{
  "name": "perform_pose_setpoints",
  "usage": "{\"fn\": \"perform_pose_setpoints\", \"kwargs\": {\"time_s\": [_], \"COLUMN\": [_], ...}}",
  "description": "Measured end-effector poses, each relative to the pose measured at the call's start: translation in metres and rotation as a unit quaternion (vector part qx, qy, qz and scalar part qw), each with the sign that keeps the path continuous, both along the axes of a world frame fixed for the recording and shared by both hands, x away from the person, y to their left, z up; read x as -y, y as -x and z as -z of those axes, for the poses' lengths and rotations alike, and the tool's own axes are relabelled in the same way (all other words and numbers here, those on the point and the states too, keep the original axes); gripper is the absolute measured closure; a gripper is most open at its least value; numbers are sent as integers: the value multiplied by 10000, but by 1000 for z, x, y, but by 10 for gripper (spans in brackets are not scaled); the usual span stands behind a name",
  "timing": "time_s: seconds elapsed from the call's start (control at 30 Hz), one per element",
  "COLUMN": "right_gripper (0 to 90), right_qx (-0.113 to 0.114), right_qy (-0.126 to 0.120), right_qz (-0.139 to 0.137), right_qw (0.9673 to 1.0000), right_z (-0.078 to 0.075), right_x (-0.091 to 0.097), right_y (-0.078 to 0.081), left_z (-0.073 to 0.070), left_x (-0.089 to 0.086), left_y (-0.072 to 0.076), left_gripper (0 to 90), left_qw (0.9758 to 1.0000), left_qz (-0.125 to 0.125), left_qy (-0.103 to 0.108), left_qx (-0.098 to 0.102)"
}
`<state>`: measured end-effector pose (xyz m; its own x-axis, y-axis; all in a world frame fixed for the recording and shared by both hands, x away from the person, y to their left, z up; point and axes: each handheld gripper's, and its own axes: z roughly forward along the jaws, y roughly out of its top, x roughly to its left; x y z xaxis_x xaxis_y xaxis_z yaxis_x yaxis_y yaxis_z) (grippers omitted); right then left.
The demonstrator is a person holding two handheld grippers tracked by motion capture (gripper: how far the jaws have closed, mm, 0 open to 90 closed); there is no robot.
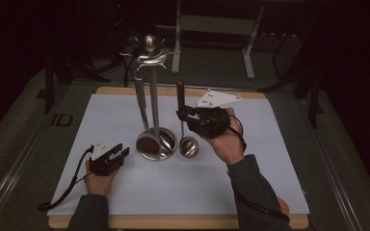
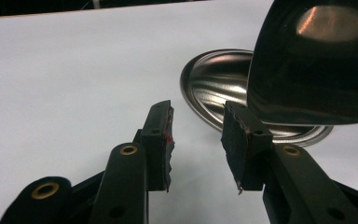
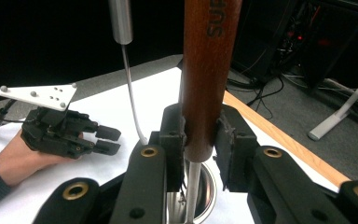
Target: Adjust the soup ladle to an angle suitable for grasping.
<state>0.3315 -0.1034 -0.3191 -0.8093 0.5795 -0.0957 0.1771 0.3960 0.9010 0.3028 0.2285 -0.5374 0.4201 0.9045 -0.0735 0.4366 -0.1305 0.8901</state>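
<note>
While right gripper (image 3: 200, 149) clamps wooden ladle handle (image 3: 208, 70), ladle bowl (image 1: 189, 147) hangs low over sheet, beside rack base (image 1: 156, 144). Left gripper (image 2: 196, 135) rests apart, jaws open, empty, near base. Hanging on rack hook (image 1: 150, 57) not yet done, I judge.

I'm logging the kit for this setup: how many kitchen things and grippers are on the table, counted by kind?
Utensil stand: 1
Wooden-handled ladle, held in the right gripper: 1
Steel-handled utensil hanging on the stand: 1
Grippers, the right one and the left gripper: 2
Total: 5
</note>
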Motion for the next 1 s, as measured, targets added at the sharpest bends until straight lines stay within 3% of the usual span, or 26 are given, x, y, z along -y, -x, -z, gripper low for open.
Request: {"fn": "perform_pose_setpoints", "kwargs": {"time_s": [1.0], "right_gripper": [740], "right_qx": [102], "right_qy": [-110], "right_qz": [-39], "right_qw": [9999], "right_z": [-21], "right_x": [-11], "right_y": [-4], "left_z": [0], "left_x": [0], "left_y": [0], "left_gripper": [628], "left_qw": [10000], "left_qz": [-1], "left_qy": [20], "left_qx": [-4]}}
